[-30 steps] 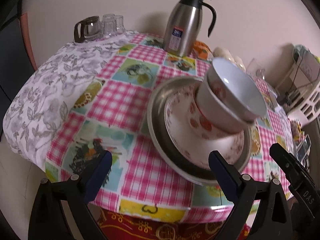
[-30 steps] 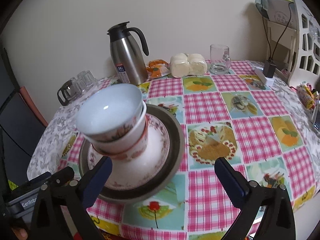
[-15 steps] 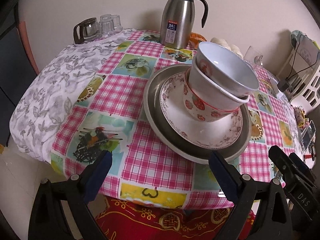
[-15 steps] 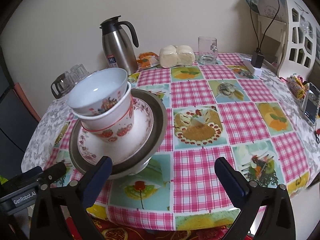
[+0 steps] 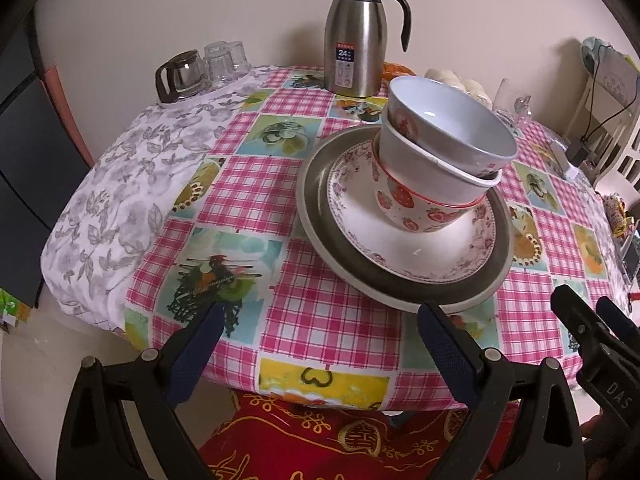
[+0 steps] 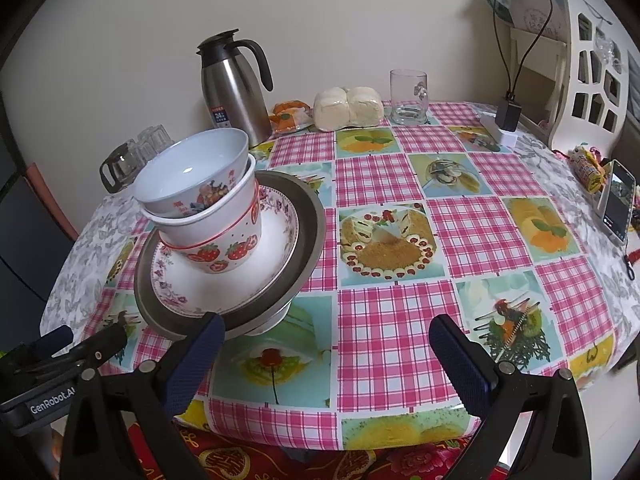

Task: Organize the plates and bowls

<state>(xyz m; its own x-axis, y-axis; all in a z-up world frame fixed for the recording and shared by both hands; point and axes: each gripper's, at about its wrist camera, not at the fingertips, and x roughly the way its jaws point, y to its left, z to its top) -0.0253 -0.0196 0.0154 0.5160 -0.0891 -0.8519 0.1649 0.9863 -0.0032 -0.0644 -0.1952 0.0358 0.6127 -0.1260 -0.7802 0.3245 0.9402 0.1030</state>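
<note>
Two nested bowls [image 5: 436, 168] tilt on stacked plates [image 5: 404, 248], seemingly unsupported; both tools gape empty.

This is a home dining corner. A round table [image 6: 460, 220] stands against a plain wall, covered with a pink checked oilcloth [image 6: 384, 312] printed with food pictures. On it are a steel thermos jug [image 6: 234, 92], a glass mug [image 6: 408, 98], wrapped buns [image 6: 347, 108], small glasses [image 5: 224, 60] and a phone [image 6: 618, 202]. A white chair [image 6: 588, 76] stands beside the table.
</note>
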